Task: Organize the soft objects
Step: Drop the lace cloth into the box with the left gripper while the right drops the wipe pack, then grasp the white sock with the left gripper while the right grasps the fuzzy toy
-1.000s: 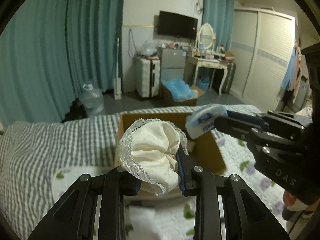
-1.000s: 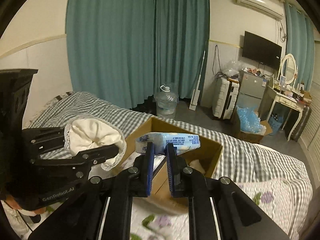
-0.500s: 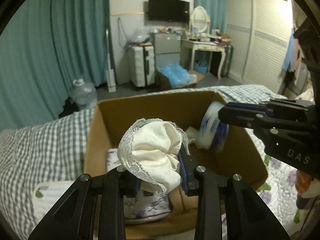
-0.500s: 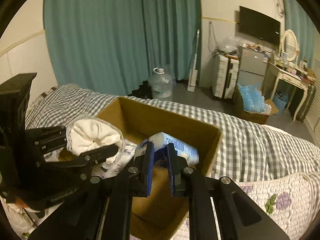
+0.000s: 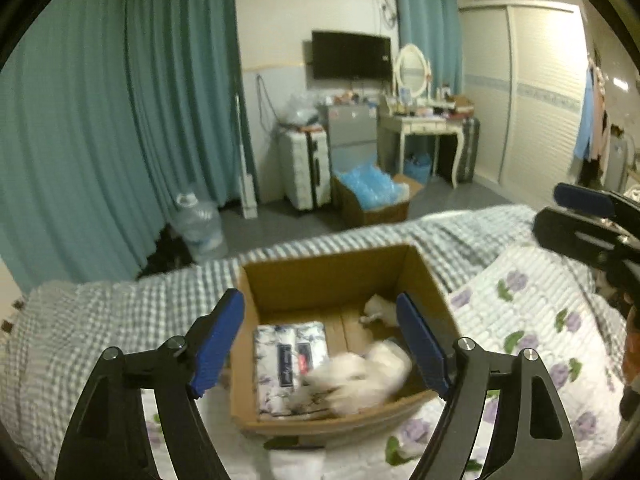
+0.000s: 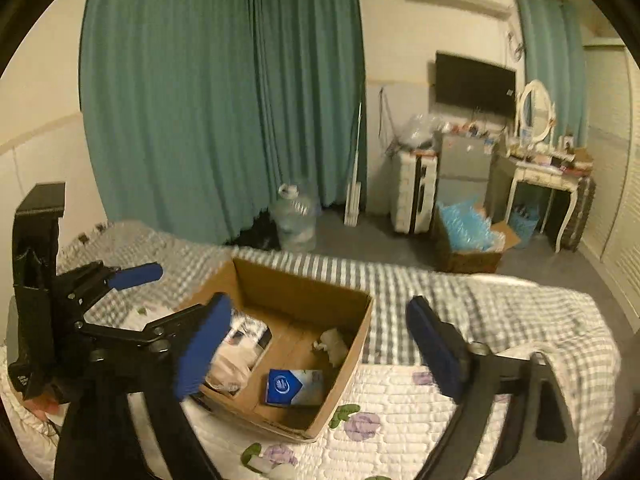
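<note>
- Your left gripper [image 5: 320, 340] is spread wide and holds nothing above the cardboard box [image 5: 320, 276].
- Your right gripper [image 6: 320, 344] is likewise spread and holds nothing.
- The cream lace cloth [image 5: 360, 376] and blue tissue pack [image 6: 294, 386] lie inside the box, on the bed [image 6: 480, 300].

Home bedroom: bed [image 5: 100, 320], dressing table [image 5: 420, 128], wardrobe [image 5: 540, 92].

No legible text from my cameras.

I can see dark labels on the floral tissue packs [image 5: 290, 364] and a round white emblem on the blue packet [image 6: 294, 386] in the cardboard box [image 6: 352, 356], but both are too blurred to read.
</note>
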